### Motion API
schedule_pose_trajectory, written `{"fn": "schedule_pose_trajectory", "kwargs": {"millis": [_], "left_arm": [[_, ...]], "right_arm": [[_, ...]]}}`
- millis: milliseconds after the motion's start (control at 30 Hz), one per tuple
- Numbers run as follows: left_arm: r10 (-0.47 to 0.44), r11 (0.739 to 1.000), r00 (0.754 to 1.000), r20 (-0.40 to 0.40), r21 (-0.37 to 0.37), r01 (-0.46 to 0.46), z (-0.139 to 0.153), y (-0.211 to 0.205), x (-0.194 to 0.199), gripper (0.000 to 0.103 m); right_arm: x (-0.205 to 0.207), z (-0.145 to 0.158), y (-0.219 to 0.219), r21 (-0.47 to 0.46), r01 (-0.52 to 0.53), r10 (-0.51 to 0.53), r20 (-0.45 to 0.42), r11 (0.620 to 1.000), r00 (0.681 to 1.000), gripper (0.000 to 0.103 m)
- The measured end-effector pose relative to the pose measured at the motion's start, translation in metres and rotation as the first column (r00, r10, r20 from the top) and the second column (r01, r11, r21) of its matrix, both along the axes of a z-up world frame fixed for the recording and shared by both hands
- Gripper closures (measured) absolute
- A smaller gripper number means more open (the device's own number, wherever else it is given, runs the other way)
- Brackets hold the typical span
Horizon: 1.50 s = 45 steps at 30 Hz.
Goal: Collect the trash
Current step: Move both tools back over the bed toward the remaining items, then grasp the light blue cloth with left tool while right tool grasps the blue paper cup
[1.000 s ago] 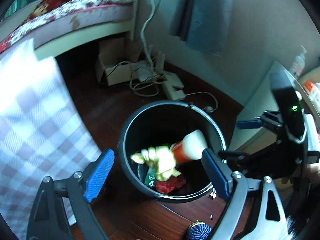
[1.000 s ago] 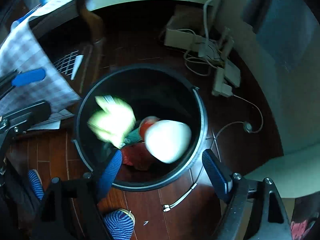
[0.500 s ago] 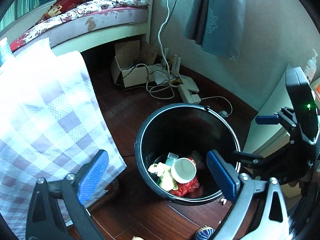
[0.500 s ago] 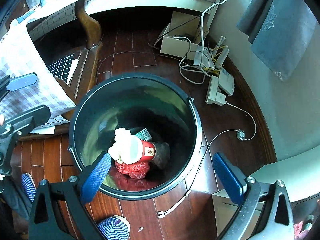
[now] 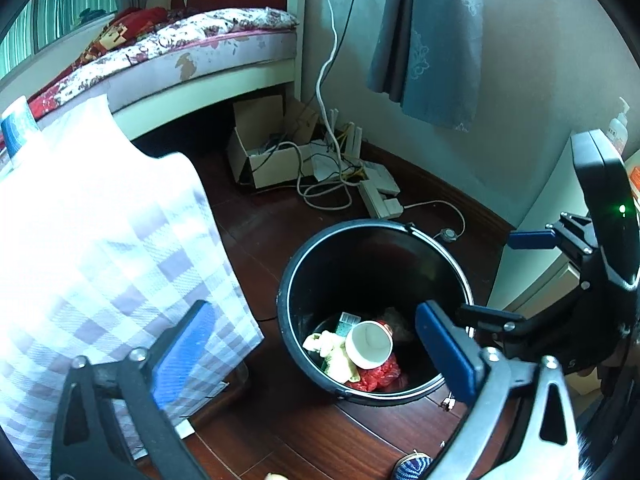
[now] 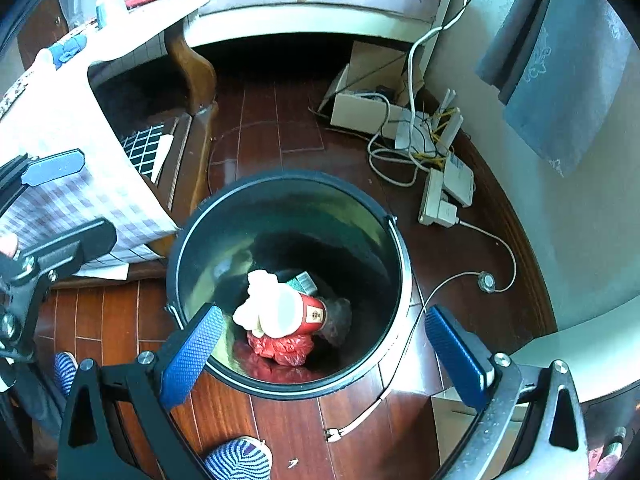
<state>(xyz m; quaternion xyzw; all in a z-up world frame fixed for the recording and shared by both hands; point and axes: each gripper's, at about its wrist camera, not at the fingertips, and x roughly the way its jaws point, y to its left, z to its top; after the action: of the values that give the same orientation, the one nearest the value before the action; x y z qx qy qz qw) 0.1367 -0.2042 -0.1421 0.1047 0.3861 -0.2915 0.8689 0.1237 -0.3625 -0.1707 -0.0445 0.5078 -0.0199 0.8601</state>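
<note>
The paper cup (image 6: 294, 312) and crumpled wrappers (image 6: 280, 346) lie at the bottom of the black bin (image 6: 400, 264), so both the left hand-held gripper (image 5: 316, 348) and right hand-held gripper (image 6: 320, 356), spread apart and empty, should lift straight clear of the rim toward the worktop (image 5: 100, 216) for more.

No text can be made out with certainty. The red paper cup (image 6: 298, 312) lying in the black round bin (image 6: 400, 248) bears a small emblem, too small to read. The green packet's (image 6: 306, 282) barcode label is also illegible.
</note>
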Motion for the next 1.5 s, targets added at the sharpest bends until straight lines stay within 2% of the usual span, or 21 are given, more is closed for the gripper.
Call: {"fn": "schedule_pose_trajectory", "kwargs": {"millis": [633, 1067, 1200, 1367, 1500], "left_arm": [[0.078, 0.996, 0.991, 0.104, -0.045, -0.074, 0.051, 0.038, -0.009, 0.001], [0.21, 0.976, 0.967, 0.146, -0.081, -0.2, 0.073, 0.098, 0.0, 0.001], [0.275, 0.961, 0.949, 0.154, -0.083, -0.264, 0.078, 0.125, 0.008, 0.001], [0.355, 0.935, 0.921, 0.162, -0.084, -0.346, 0.085, 0.165, 0.019, 0.001], [0.432, 0.902, 0.887, 0.162, -0.069, -0.426, 0.09, 0.2, 0.034, 0.001]], "right_arm": [[-0.006, 0.05, 0.022, 0.008, -0.008, 0.007, 0.142, 1.0, 0.99, 0.001], [0.018, 0.082, 0.078, 0.041, -0.092, 0.077, 0.265, 0.995, 0.961, 0.001], [0.032, 0.092, 0.096, 0.052, -0.085, 0.064, 0.314, 0.995, 0.947, 0.001], [0.05, 0.103, 0.123, 0.145, -0.137, 0.081, 0.338, 0.98, 0.938, 0.001], [0.064, 0.113, 0.158, 0.118, -0.201, 0.146, 0.366, 0.972, 0.919, 0.001]]}}
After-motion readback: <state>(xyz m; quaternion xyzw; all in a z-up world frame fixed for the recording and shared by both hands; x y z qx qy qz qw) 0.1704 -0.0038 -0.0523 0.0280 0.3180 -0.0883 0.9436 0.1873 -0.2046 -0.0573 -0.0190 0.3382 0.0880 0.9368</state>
